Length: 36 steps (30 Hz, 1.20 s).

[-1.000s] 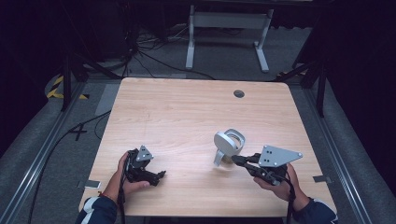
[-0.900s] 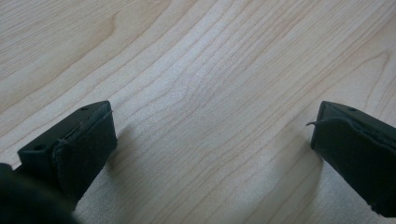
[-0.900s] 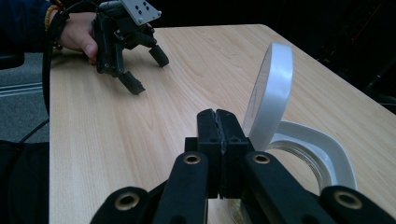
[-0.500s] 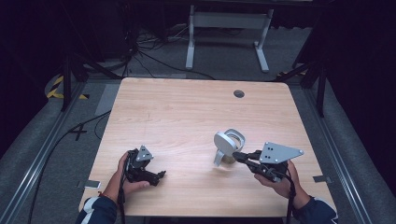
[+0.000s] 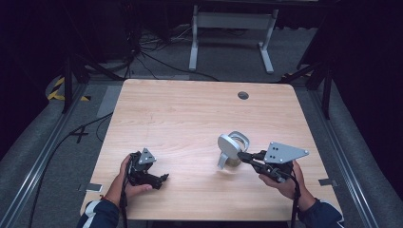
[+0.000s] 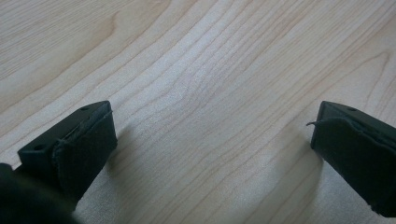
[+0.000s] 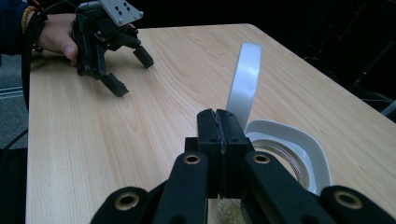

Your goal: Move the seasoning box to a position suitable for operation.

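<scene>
Presently right gripper (image 7: 218, 122) pinched fully together beside jar (image 5: 234, 153), its white lid (image 5: 227, 146) raised. Left gripper (image 5: 160, 177) gapes wide over table (image 5: 180, 114).

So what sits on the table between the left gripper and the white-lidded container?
Nothing: in the high view, only bare wooden table lies between the left gripper and the container, whose lid stands open. The right gripper view shows the same bare stretch.

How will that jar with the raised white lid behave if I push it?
Probably slides readily: the jar is small on the smooth table. Its raised lid stands tall on one side, so a high push may tip it. The clear body looks glass-like, possibly fragile.
</scene>
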### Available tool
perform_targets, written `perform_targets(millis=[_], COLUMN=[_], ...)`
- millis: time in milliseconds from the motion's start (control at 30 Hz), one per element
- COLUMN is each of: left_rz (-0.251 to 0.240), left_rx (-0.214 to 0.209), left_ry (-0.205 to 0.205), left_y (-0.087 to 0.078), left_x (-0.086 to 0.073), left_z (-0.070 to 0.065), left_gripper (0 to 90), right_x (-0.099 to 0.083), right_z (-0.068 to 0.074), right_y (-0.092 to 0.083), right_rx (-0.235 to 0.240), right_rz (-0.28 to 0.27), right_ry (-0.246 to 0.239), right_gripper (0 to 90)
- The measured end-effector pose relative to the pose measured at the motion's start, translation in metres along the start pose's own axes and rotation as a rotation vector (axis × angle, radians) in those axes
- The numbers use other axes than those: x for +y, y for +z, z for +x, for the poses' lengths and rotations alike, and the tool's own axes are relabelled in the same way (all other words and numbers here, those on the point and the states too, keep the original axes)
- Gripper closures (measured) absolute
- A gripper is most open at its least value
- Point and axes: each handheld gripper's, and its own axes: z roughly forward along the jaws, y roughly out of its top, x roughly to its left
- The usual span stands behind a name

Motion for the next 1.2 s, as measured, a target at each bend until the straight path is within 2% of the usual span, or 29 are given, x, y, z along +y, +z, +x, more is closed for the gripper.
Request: perform_targets(millis=[367,600,933,1200], left_rz=[0.002,0.0,0.006,0.006], left_rx=[0.0,0.0,-0.002,-0.002], left_ry=[0.001,0.0,0.002,0.002], left_y=[0.0,0.0,-0.001,-0.001], left_x=[0.0,0.0,0.0,0.0], left_z=[0.0,0.0,0.0,0.0], left_gripper=[0.4,0.4,0.4,0.4], right_x=[-0.001,-0.003,-0.011,-0.017], right_z=[0.0,-0.004,-0.018,-0.027], right_y=[0.004,0.006,0.005,0.001], right_rx=[-0.004,-0.014,-0.06,-0.074], right_rz=[0.019,0.025,0.041,0.05], right_ry=[-0.007,0.008,0.031,0.048], right_gripper=[89.9,89.9,89.9,89.9])
